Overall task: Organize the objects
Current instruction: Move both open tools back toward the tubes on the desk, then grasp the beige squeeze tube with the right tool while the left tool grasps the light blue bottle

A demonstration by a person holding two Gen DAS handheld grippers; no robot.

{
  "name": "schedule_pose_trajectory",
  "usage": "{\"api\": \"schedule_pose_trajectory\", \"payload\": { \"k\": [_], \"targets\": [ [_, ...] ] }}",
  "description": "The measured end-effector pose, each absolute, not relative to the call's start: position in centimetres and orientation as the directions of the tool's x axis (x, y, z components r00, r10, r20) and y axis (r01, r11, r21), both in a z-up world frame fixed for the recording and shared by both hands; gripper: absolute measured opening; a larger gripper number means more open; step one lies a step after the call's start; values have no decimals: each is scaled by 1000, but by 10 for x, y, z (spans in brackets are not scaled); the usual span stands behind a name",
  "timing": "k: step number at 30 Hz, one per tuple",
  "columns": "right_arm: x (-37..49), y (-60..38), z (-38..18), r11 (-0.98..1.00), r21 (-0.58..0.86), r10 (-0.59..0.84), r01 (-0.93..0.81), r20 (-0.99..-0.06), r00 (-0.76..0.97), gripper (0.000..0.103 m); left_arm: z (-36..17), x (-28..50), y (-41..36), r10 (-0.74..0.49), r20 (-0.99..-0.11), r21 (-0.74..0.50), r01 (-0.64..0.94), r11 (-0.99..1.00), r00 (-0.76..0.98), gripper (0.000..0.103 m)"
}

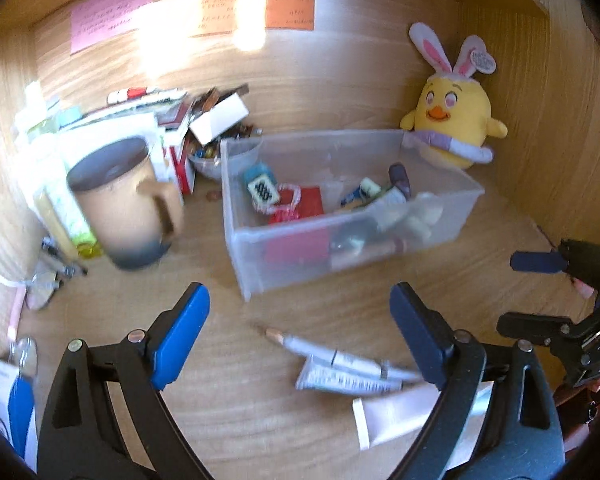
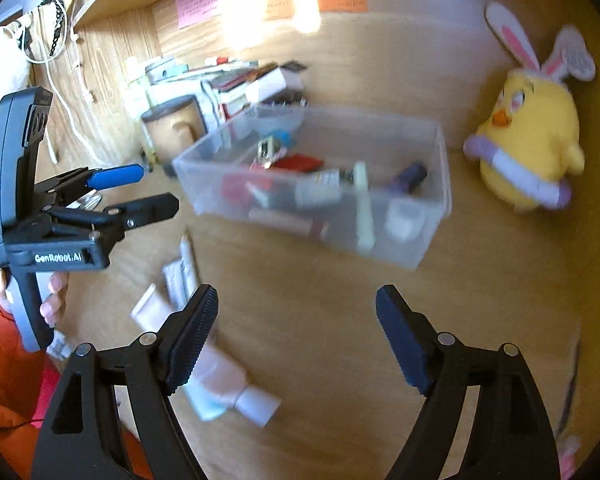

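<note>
With both the left hand-held gripper (image 1: 300,336) and the right hand-held gripper (image 2: 296,336) spread and empty, one tube (image 1: 348,380) on the worktop (image 1: 260,420) near the clear bin (image 1: 340,236) should be squarely straddled before closing.

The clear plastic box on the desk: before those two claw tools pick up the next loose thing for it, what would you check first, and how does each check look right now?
1. Left gripper open, nothing between its pads: ok.
2. Right gripper open and empty: ok.
3. Clear box upright, top uncovered: ok.
4. Room left in the box: ok, the back part is bare.
5. Loose items in reach: ok, pencil and small tube lie on the desk before the left gripper.
6. Which item goes next: cannot tell.
</note>
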State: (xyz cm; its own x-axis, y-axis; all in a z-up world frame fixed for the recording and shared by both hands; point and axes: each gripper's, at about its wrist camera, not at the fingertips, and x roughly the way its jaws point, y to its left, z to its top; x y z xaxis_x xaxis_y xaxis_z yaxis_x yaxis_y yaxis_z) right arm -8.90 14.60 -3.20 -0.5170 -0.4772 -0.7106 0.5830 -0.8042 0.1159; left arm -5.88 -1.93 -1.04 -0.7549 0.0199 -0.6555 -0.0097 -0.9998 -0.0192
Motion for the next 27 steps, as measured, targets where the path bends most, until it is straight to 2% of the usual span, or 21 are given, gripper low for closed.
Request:
{"api": "schedule_pose_trajectory", "payload": {
  "k": [8, 10, 15, 18, 25, 27],
  "targets": [
    [-63, 150, -69, -799, 156, -478, 580, -750, -457, 78, -25, -26, -16, -5, -683, -6, 12, -1000, -731, 92],
    [-61, 152, -74, -800, 155, -476, 579, -752, -456, 75, -26, -21, -15, -10, -686, 0, 13, -1000, -728, 92],
    [-60, 150, -73, -779, 172, -505, 603, -741, -441, 55, -31, -13, -12, -6, -691, -1, 9, -1000, -723, 92],
    [-60, 146, -72, -771, 167, -509, 615, -741, -438, 49, -32, -9, -12, -2, -694, -7, 9, -1000, -720, 92],
    [-52, 147, -66, -745, 198, -541, 637, -739, -402, 49, -32, -2, -10, 4, -697, -5, -1, -1000, -717, 92],
    [-48, 144, -68, -746, 166, -524, 645, -744, -414, 49, -33, -1, -8, 11, -700, -5, -10, -1000, -714, 92]
  ]
}}
